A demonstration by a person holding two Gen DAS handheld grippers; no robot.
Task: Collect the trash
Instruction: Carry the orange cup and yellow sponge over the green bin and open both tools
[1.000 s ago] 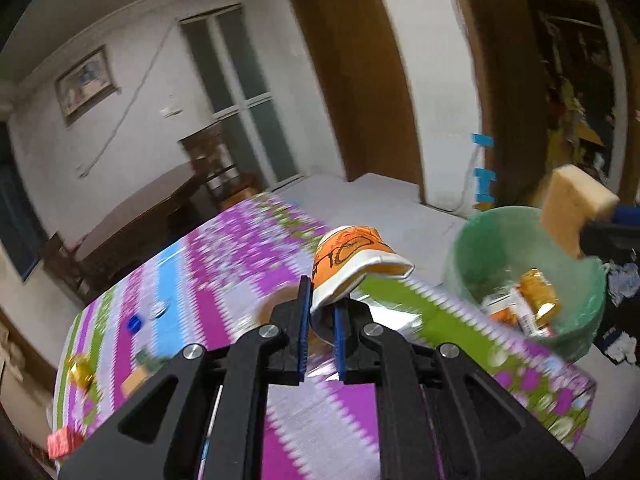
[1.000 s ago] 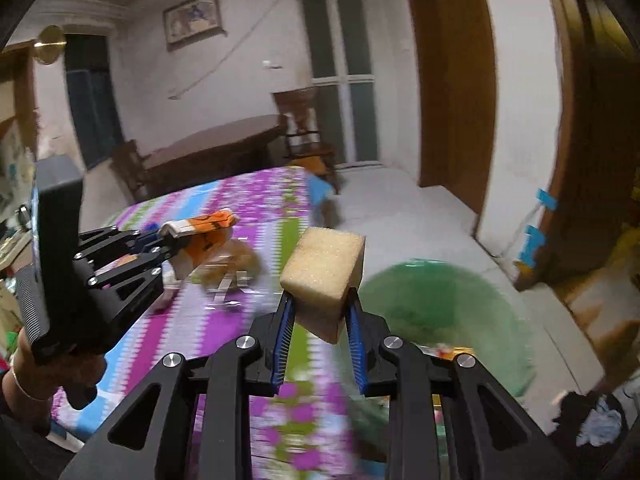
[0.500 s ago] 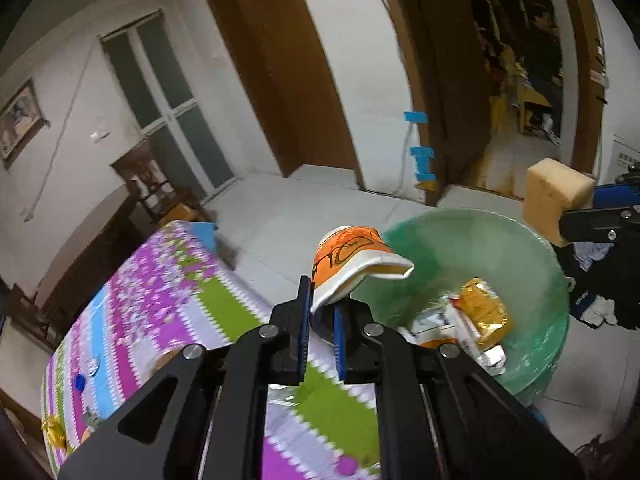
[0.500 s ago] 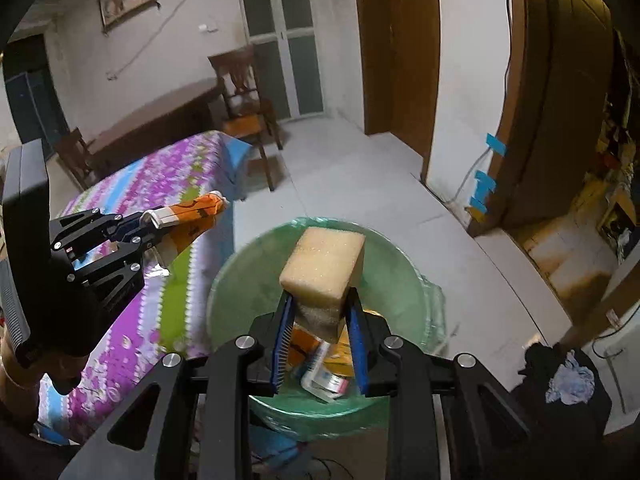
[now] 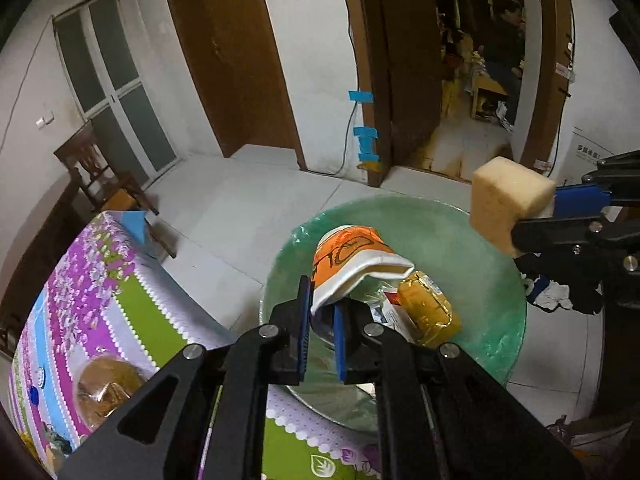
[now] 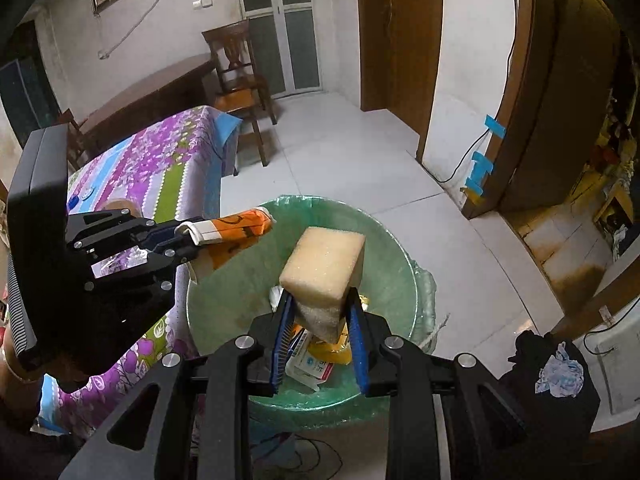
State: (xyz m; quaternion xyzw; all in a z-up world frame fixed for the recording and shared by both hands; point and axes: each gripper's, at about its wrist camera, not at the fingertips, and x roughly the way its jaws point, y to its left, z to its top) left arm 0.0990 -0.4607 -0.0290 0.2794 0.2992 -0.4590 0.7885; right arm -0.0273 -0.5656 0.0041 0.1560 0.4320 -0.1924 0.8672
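Your left gripper (image 5: 322,334) is clenched on a crushed orange-and-white paper cup (image 5: 352,260), holding it above the near rim of the round bin lined with a green plastic bag (image 6: 400,280). Your right gripper (image 6: 320,344) grasps a pale yellow foam sponge block (image 6: 326,268) over the bin's middle. Inside the bin lie a yellow wrapper (image 5: 428,306) and a white printed packet (image 6: 314,364). The purple floral tablecloth (image 6: 160,160) covers the table just beside the bin.

Bin (image 6: 404,264) on the floor just beside the table (image 6: 160,168), wrappers (image 6: 316,364) inside.
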